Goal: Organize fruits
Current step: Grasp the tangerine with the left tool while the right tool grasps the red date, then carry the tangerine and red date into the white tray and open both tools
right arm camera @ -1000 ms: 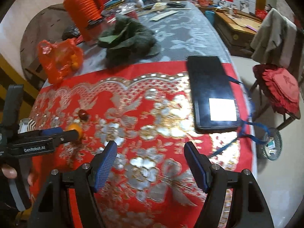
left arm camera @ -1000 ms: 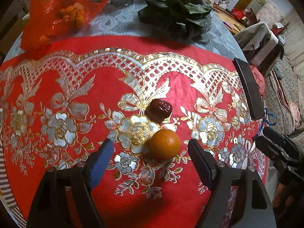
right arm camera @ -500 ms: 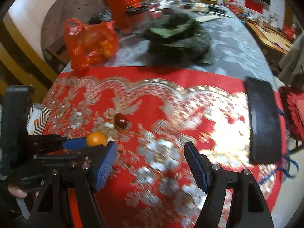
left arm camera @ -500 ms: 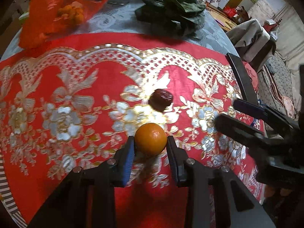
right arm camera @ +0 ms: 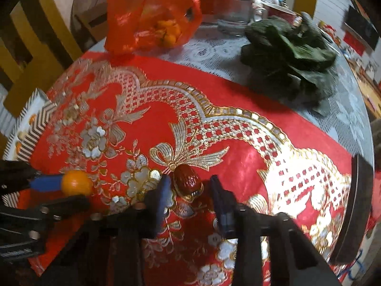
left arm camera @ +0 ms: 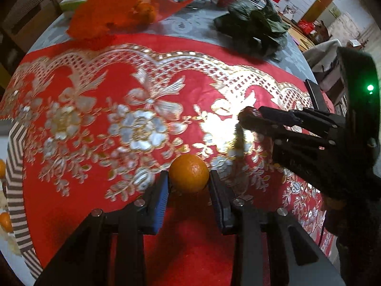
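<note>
My left gripper (left arm camera: 189, 184) is shut on a small orange (left arm camera: 189, 176), held just above the red embroidered cloth (left arm camera: 107, 90). The orange also shows in the right wrist view (right arm camera: 76, 183) between the left gripper's fingers. My right gripper (right arm camera: 189, 195) has its jaws around a dark red date (right arm camera: 188, 182) on the cloth, with a small gap still showing on the right side. In the left wrist view the right gripper (left arm camera: 252, 119) reaches in from the right at the date (left arm camera: 247, 115).
A striped box (left arm camera: 16, 166) holding small oranges sits at the left table edge, also in the right wrist view (right arm camera: 31, 124). A red bag of oranges (right arm camera: 152, 21), leafy greens (right arm camera: 293, 54) and a glass jar (right arm camera: 233, 12) lie behind. A black phone (right arm camera: 354, 209) lies right.
My left gripper closed on the orange and lifted it toward the left. My right gripper moved left to the date and its jaws narrowed around it.
</note>
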`<move>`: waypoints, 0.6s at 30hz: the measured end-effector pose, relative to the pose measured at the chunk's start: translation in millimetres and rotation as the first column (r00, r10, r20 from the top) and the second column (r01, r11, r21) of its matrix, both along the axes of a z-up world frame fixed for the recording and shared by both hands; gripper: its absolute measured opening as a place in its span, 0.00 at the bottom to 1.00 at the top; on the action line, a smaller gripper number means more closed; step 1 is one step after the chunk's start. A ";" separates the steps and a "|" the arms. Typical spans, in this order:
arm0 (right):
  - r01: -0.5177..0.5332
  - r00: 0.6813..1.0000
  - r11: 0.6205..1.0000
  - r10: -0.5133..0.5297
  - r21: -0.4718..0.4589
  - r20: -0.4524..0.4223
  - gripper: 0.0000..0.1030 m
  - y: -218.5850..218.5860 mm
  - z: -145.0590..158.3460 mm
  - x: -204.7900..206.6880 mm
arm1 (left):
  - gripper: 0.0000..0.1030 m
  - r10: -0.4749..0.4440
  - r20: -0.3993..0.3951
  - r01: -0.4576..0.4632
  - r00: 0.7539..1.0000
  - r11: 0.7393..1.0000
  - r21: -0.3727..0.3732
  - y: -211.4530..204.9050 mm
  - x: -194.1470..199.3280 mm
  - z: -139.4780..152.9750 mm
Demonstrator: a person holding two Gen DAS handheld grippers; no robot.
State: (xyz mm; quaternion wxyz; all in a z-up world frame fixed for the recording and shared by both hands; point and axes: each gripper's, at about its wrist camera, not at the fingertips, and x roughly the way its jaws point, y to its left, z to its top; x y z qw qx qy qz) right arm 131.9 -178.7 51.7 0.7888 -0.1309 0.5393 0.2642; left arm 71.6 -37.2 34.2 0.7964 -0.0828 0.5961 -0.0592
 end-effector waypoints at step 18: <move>0.085 0.996 0.985 -0.080 0.147 -0.036 0.24 20.1 36.0 -69.5 | 0.32 0.048 0.046 -0.050 0.998 0.998 0.033 46.6 -36.1 22.1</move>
